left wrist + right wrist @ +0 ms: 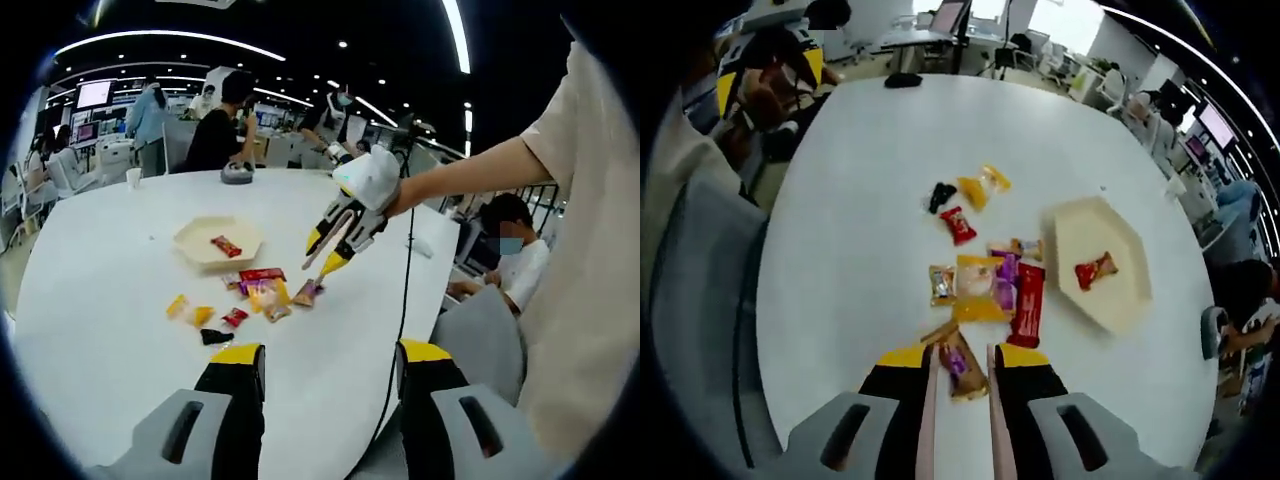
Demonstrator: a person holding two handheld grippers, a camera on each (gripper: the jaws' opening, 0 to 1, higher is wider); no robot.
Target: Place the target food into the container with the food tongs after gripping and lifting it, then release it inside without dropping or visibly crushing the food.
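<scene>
Tongs in your right hand-held gripper straddle the brown snack packet at lower centre; close gently, lift, carry toward the tray at right. Left hand-held gripper is open.

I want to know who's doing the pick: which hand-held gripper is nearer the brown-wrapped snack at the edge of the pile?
Right. The right hand-held gripper has its tongs straddling the brown-wrapped snack. The left hand-held gripper hangs back at the table edge, well short of the pile.

Snack packet partly hidden between tong blades; wrapper print across the snack pile too small to read.
</scene>
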